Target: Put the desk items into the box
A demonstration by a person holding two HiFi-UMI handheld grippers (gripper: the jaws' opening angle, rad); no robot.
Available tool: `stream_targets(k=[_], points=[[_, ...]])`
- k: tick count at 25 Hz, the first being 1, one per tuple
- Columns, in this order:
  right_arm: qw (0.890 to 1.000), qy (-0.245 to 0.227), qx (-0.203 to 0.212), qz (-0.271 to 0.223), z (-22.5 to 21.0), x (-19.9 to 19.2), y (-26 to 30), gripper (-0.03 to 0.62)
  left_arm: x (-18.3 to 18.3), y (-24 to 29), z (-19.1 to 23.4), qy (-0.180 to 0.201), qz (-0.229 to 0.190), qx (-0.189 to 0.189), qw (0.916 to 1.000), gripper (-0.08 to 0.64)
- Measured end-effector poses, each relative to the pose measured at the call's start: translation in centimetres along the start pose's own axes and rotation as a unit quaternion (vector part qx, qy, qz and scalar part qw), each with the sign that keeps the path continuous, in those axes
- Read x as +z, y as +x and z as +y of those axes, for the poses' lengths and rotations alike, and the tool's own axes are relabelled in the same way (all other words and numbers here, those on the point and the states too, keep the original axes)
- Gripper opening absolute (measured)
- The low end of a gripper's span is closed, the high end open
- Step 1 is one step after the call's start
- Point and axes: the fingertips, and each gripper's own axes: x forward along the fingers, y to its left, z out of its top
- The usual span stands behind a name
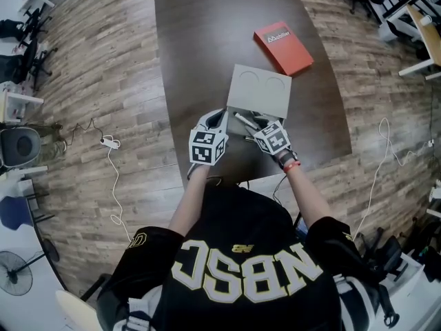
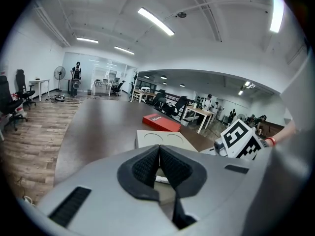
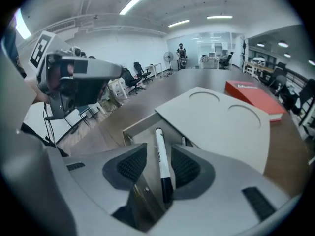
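Note:
On the brown table stands a flat grey box [image 1: 260,88] with two round dents in its lid, its drawer [image 3: 140,129] pulled out toward me. My right gripper [image 3: 158,151] hangs over the drawer, pointing steeply down, jaws open. A white marker [image 3: 162,163] with a black cap lies between them, close to the right pad, not pinched. In the head view the marker [image 1: 244,121] shows at the box's front edge beside the right gripper [image 1: 256,128]. My left gripper [image 2: 158,147] is shut on nothing and hovers at the drawer's left [image 1: 220,118].
A red book [image 1: 284,47] lies on the table beyond the box, to its right. The table's near edge [image 1: 275,176] is just below my hands. A white cable [image 1: 110,158] trails on the wooden floor to the left, near office chairs [image 1: 19,145].

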Motion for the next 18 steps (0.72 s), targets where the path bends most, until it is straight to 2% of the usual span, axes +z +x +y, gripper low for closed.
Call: stream_targets(k=[5, 10, 18], points=[[0.999, 0.017, -0.025, -0.045, -0.3, 1.6, -2.9, 0.149, 1.1, -0.1, -0.6, 0.005, -0.011, -0.005, 0.9999, 0.015], [0.994, 0.035, -0.06, -0.09, -1.7, 2.6, -6.6, 0.129, 2.6, 0.2, -2.3, 0.027, -0.02, -0.016, 0.9993, 0.015], [0.976, 0.071, -0.126, -0.166, -4.1, 4.1, -13.5, 0.093, 5.3, 0.1, -5.1, 0.043, -0.045, -0.034, 0.9975, 0.015]])
